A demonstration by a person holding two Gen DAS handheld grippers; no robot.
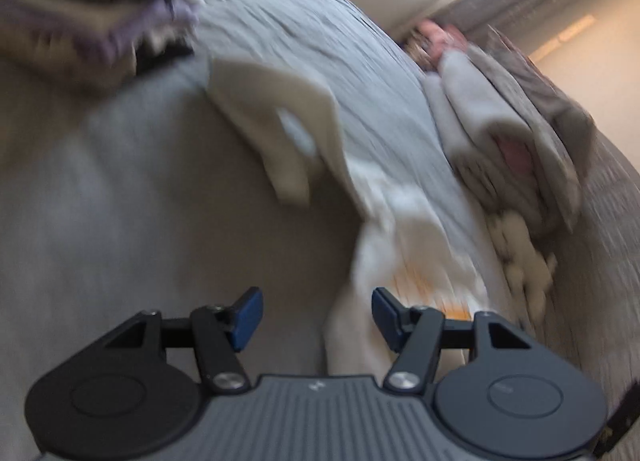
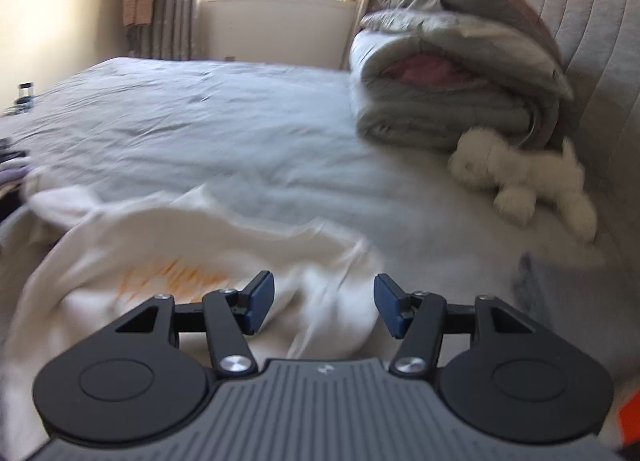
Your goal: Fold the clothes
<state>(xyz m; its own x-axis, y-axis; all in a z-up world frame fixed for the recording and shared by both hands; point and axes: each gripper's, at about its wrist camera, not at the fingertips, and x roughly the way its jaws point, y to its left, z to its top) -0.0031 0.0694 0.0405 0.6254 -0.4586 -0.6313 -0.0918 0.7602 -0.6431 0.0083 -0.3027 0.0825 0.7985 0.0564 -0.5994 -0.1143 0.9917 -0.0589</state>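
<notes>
A: Where is the garment?

B: A crumpled white cotton top with an orange print [image 2: 192, 261] lies on the bed with the pale grey sheet [image 2: 208, 117], at its near edge. In the right wrist view it spreads under and ahead of the right gripper [image 2: 324, 307], its far hem ragged and lifted in folds. The left wrist view is badly blurred; there the same top [image 1: 404, 245] runs in a strip ahead of the left gripper [image 1: 318, 319].

A: And the jaws?

B: Both pairs stand wide apart, holding nothing.

A: How much open room is there?

B: Beyond the top the sheet is bare across to the far edge by the window. At the right, against the grey padded headboard [image 2: 600, 61], sit a rolled grey quilt with a pink lining [image 2: 448, 73] and a fluffy white soft toy [image 2: 520, 177] just beside it, well apart from the top. In the left wrist view a blurred stack of folded grey and purple cloth [image 1: 92, 9] sits upper left.
</notes>
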